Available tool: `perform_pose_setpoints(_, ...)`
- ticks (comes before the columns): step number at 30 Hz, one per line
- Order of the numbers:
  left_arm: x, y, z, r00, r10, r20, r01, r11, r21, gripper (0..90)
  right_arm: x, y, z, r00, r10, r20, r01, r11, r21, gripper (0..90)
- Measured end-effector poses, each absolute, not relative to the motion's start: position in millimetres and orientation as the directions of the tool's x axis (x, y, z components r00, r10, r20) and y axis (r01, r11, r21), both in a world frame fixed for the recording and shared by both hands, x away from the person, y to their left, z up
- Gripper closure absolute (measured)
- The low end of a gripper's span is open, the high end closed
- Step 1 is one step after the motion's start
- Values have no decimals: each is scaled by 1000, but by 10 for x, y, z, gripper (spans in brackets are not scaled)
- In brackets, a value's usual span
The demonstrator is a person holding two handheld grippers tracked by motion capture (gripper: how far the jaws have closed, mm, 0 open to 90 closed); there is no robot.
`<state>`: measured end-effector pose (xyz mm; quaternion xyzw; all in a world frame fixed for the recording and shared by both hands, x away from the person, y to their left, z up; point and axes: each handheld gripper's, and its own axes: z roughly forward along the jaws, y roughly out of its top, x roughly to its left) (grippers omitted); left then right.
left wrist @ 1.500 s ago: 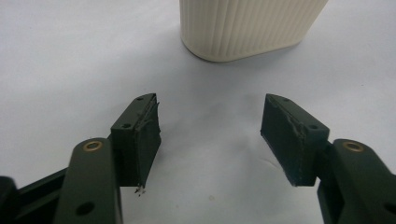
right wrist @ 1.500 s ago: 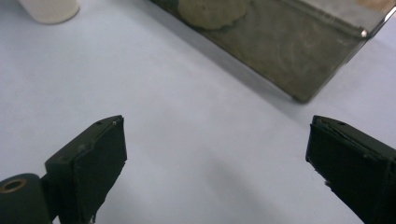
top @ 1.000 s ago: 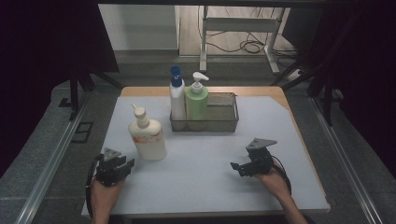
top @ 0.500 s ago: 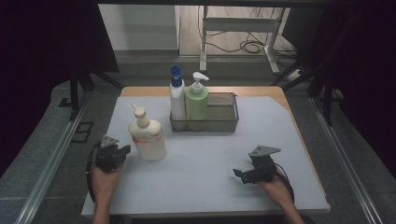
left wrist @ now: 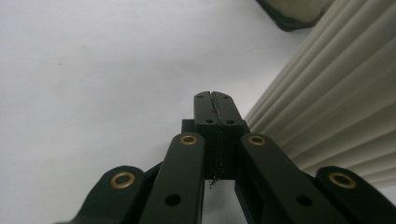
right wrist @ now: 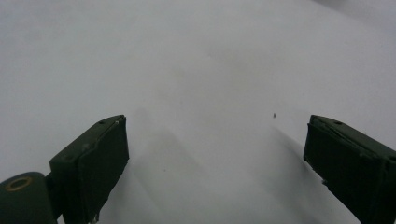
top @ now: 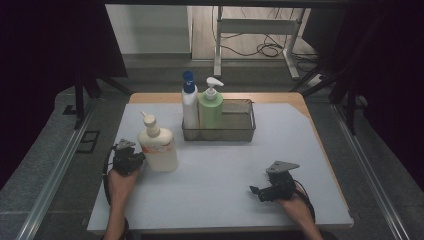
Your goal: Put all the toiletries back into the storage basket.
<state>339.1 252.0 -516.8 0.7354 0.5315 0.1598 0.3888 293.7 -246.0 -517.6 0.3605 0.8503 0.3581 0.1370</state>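
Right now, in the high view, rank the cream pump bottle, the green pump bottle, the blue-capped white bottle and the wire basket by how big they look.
1. wire basket, the widest.
2. cream pump bottle, though it stands nearer the camera.
3. green pump bottle and blue-capped white bottle: too alike to rank, and the basket hides their bases.

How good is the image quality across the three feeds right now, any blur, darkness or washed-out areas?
High view: surroundings nearly black, the white table evenly lit, bottles readable. Left gripper view: the shut jaws are sharp, while the ribbed cream bottle beside them is soft and very close. Right gripper view: hazy and low in contrast, the table surface featureless, with faint shadows between the open jaws.
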Motion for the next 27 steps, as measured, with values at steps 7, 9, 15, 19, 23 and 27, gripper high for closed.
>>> perform_pose_setpoints(7,3349,2510,-5179,374,908,-190,661,-117,741,894,2937,-2476,-5206,-698,715,20,517,484,706,70)
perform_pose_setpoints(9,3334,2502,-5178,377,906,-191,662,-120,740,894,2934,-2469,-5212,-700,714,10,511,492,705,67)
perform_pose_setpoints(15,3292,2460,-5172,393,901,-185,662,-137,737,894,2929,-2461,-5218,-700,714,3,508,496,704,60)
perform_pose_setpoints(19,3262,2422,-5164,405,897,-177,660,-153,735,894,2928,-2461,-5221,-700,714,3,508,495,705,59)
perform_pose_setpoints(23,3216,2382,-5156,421,891,-170,658,-171,733,894,2926,-2462,-5222,-699,715,4,508,494,706,59)
perform_pose_setpoints(27,3160,2345,-5148,436,886,-160,656,-192,730,894,2927,-2462,-5223,-700,715,4,508,494,706,59)
